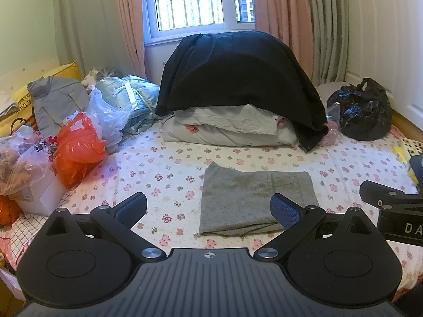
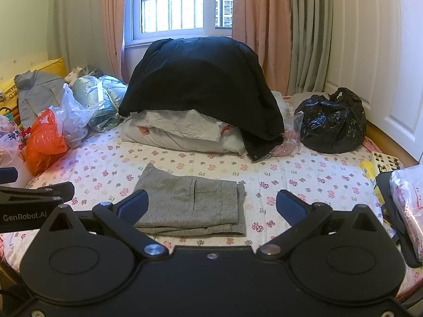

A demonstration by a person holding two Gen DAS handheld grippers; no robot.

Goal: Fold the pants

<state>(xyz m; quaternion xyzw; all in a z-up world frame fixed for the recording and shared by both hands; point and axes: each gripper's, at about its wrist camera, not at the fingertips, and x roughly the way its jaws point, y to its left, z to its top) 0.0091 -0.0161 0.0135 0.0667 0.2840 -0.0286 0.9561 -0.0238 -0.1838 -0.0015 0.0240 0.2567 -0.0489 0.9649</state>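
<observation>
— So, what would you do with the pants (image 1: 253,200) from here?

— Very little, I'd judge. They lie in a compact grey rectangle on the flowered bedsheet (image 1: 164,169), so the folding looks finished. At most, press the top layer flat and square the edges, working from the near fold outward so the layers don't slide.

— And the tools?

— Both spread wide, pinching nothing. The left gripper (image 1: 208,208) hangs above the near edge of the bundle; the right gripper (image 2: 211,206) hangs beside it, its left finger over the pants' near corner.

— How does the bundle look?

— Soft, speckled knit, several layers showing at the near edge, a pocket seam on top. One far corner sticks up slightly. The dark coat (image 2: 201,84) sits well behind it.
</observation>
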